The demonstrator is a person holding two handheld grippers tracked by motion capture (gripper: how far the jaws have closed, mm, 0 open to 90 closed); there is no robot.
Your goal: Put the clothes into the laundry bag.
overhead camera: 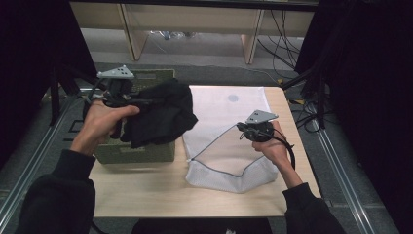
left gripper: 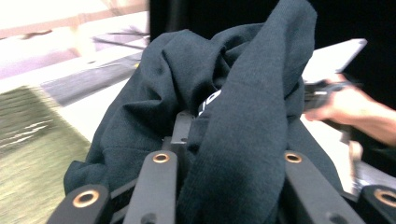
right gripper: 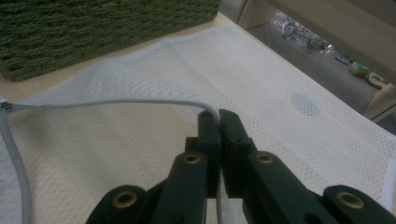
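1. Tongs, left (overhead camera: 146, 102): clamped on a dark garment (overhead camera: 163, 117), which hangs bunched from them above the green basket (overhead camera: 141, 151), drooping toward the right tongs.
2. Right tongs (right gripper: 218, 122): pinched together on the grey edge cord (right gripper: 116, 102) of the white mesh bag (overhead camera: 219, 122).
3. Bag lies flat on the counter (overhead camera: 146, 190), long axis running away from the person, opening on the near side.
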